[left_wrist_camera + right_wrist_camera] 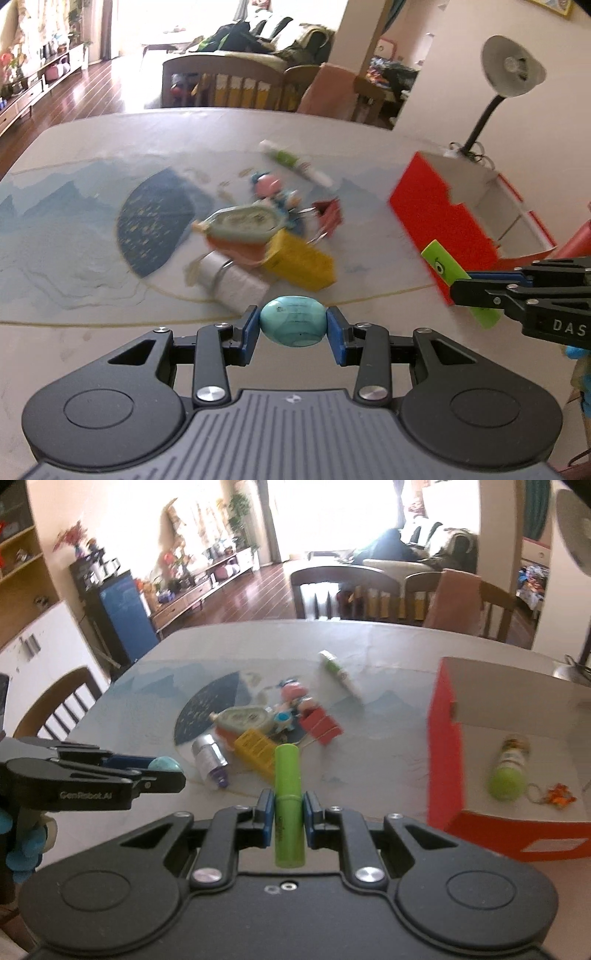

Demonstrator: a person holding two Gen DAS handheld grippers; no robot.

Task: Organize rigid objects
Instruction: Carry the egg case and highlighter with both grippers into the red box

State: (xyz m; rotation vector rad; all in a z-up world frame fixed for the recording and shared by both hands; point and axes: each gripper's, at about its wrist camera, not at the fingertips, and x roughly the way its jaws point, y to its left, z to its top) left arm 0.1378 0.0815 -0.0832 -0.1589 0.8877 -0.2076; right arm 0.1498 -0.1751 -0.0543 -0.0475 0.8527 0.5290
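Between left jaws, turquoise egg (293, 322)

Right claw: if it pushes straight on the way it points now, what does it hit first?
Probably the yellow box at the near edge of the pile; the green tube held in the right claw points at it. Depth is uncertain.

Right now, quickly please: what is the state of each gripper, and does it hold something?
Left gripper: closed on the turquoise egg-shaped object.
Right gripper: closed on the green stick.
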